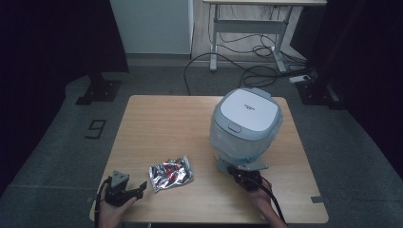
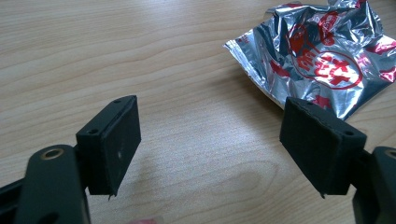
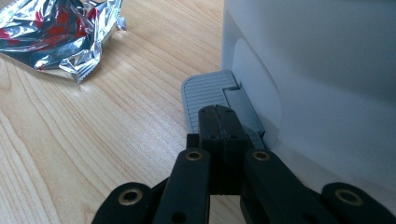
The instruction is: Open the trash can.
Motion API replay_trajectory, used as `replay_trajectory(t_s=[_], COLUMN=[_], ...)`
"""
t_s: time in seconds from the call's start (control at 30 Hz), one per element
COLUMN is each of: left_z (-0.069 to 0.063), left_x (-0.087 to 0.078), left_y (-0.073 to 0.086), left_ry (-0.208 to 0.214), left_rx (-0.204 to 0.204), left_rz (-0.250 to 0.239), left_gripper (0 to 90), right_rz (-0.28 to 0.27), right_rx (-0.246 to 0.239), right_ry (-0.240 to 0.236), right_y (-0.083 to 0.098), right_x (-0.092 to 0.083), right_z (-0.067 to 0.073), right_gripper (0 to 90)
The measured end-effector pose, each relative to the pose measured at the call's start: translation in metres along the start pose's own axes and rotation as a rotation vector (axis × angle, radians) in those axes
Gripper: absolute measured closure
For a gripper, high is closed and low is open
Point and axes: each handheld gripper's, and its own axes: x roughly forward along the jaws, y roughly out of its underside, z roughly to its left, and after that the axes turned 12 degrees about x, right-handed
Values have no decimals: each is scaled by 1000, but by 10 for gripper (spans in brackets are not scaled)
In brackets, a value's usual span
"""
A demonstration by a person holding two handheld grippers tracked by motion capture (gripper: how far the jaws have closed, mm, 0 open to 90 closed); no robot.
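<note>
- The right gripper (image 3: 219, 122), jaws pressed together with nothing between them, is resting its tip on the grey ribbed pedal (image 3: 205, 95) at the foot of the bin (image 1: 246, 124).
- Done well, the step means pressing straight down on the middle of the pedal, so that the tip is not sliding off the ribs toward the bin wall.
- The left gripper (image 2: 212, 144) is waiting with jaws wide apart, the foil wrapper (image 2: 322, 51) lying just ahead of its right pad.
- A good pick-up is probably taking the wrapper by its near edge, since the foil is thin and crumpled.
- The wrapper is lying flat on the table (image 1: 157, 123), between the two grippers and left of the bin, touching neither.
- It is looking silver and creased, with red printed circles and characters; one corner is curling up.
- The bin, pale grey with a white lid (image 1: 248, 108), is standing shut at the table's right side.
</note>
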Motion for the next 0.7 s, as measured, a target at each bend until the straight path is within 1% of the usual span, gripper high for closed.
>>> replay_trajectory(t_s=[0.17, 0.23, 0.33, 0.5, 0.57, 0.7], left_z=[0, 0, 0, 0, 0, 0], left_x=[0, 0, -1, -1, -1, -1], left_y=[0, 0, 1, 1, 1, 1], left_ry=[-1, -2, -2, -4, -4, -5], left_rx=[0, -1, 0, -1, -1, -2], left_rz=[1, 0, 2, 1, 0, -2], left_gripper=[208, 209, 209, 208, 209, 209], right_rz=[-2, 0, 1, 10, 15, 23], right_rx=[-3, -18, -25, -61, -51, -50], right_ry=[1, 8, 14, 39, 33, 32], right_y=[1, 1, 1, 1, 1, 2], right_x=[0, 0, 1, 1, 2, 3], right_z=[0, 2, 2, 6, 5, 5], right_gripper=[900, 900, 900, 900, 900, 900])
